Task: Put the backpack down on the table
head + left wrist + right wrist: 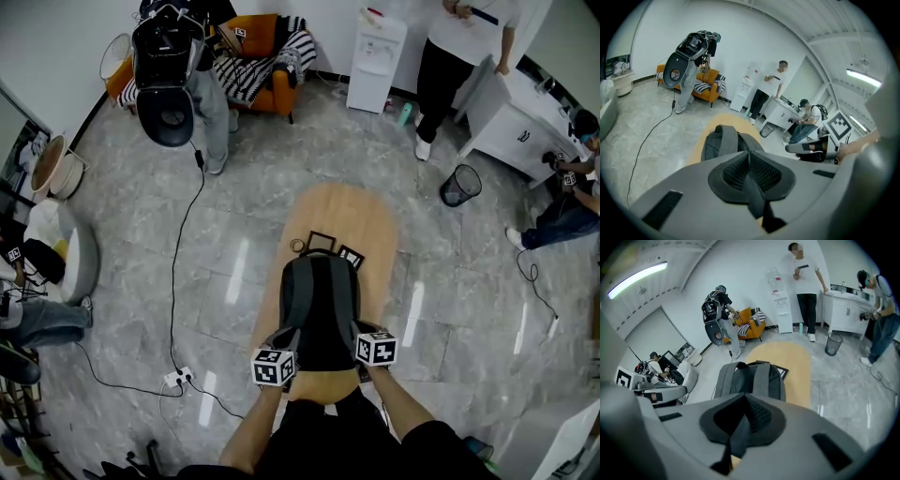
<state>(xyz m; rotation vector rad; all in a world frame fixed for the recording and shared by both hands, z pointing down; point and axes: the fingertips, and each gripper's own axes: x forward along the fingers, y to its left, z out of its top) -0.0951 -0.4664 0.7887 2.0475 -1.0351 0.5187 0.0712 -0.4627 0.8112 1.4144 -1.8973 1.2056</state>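
Nearest the person, the left tongs (281,341) and the right tongs (362,331) each pinch a dark strap (756,200), jaws closed tight on it. Just beyond them the backpack (320,302) lies lengthwise on the oval wooden counter (354,212).

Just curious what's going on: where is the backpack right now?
In the head view the backpack is at the near end of the table, between the left gripper and right gripper, each shut on a strap.

The grey fabric backpack (320,305) rests on the oval wooden table (375,225), just ahead of the left gripper (284,342) and right gripper (362,330); black square frames (322,241) lie beyond it.
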